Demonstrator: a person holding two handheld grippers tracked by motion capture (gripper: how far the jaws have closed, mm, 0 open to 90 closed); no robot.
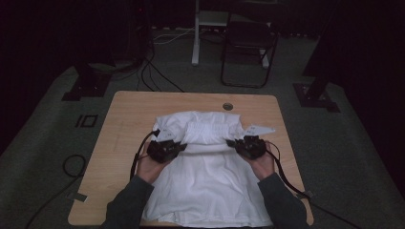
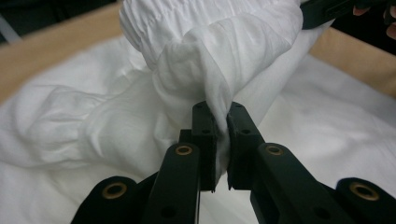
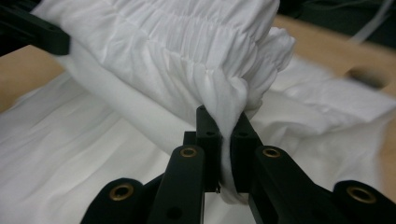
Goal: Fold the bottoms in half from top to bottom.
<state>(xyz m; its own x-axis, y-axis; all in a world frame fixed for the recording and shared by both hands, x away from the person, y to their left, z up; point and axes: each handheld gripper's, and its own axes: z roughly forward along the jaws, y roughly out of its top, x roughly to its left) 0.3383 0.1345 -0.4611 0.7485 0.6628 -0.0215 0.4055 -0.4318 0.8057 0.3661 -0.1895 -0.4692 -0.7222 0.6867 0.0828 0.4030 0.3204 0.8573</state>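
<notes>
I have a white garment [image 1: 205,176] spread over the middle of the wooden tabletop [image 1: 124,114], its lower hem reaching the near edge where my sleeves come in; its far part is bunched up toward the cable hole [image 1: 228,106] in the board. My left gripper [image 1: 180,144] sits at the left end of the gathered, elastic band of the cloth, and my right gripper [image 1: 231,142] sits at the right end of that same band; the band [image 1: 210,130] stretches between the two and is raised off the rest of the cloth.

In the left gripper view my left fingers [image 2: 204,135] are clenched on a twisted fold of the white cloth [image 2: 224,65]; the cloth runs down through the narrow slit between them and comes out below; the opposite gripper's black jaw [image 2: 327,11] shows at the top right corner, at the far end of the band.

In the right gripper view my right fingers [image 3: 208,135] are clenched on the ruffled edge of the shirred band [image 3: 187,42]; a strip of white is pinched between them; the bare wood [image 3: 23,79] shows to the left, and the rest of the garment lies flat beneath the lifted part.

Both of my hands [image 1: 150,167] are over the cloth, with the cables [image 1: 138,157] trailing back toward me.
</notes>
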